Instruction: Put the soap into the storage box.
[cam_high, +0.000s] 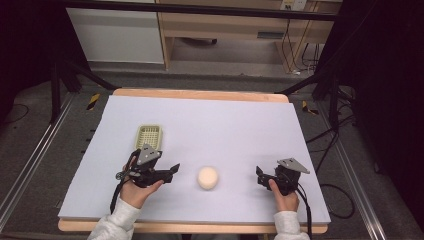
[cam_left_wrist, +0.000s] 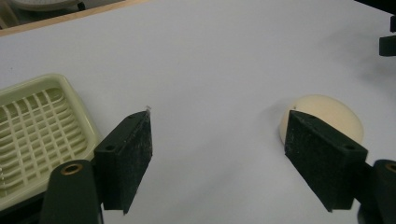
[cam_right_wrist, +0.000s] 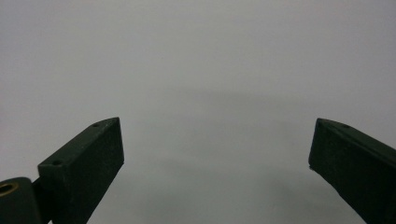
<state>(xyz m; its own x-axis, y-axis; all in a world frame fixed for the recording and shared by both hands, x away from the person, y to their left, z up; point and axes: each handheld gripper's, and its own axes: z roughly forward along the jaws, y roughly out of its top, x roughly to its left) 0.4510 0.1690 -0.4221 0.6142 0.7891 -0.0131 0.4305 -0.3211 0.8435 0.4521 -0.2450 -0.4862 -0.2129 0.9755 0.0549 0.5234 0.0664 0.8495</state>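
A pale cream round bun-like object (cam_high: 207, 177) lies on the white sheet near the table's front middle. In the left gripper view the same cream round object (cam_left_wrist: 327, 114) sits partly behind the right-hand jaw. My left gripper (cam_high: 174, 169) is just left of it, open, jaws wide apart with bare sheet between them (cam_left_wrist: 218, 154). A pale yellow-green slotted tray (cam_high: 148, 136) lies behind the left gripper, and its grid floor (cam_left_wrist: 32, 130) is empty. My right gripper (cam_high: 259, 175) rests to the right of the round object, open (cam_right_wrist: 215, 154), over bare sheet.
The white sheet (cam_high: 225, 125) covers a wooden table (cam_high: 200, 93). A hand holds each gripper from the front edge. Black frame legs and cables stand on the floor at both sides, with a wooden desk (cam_high: 225, 25) beyond.
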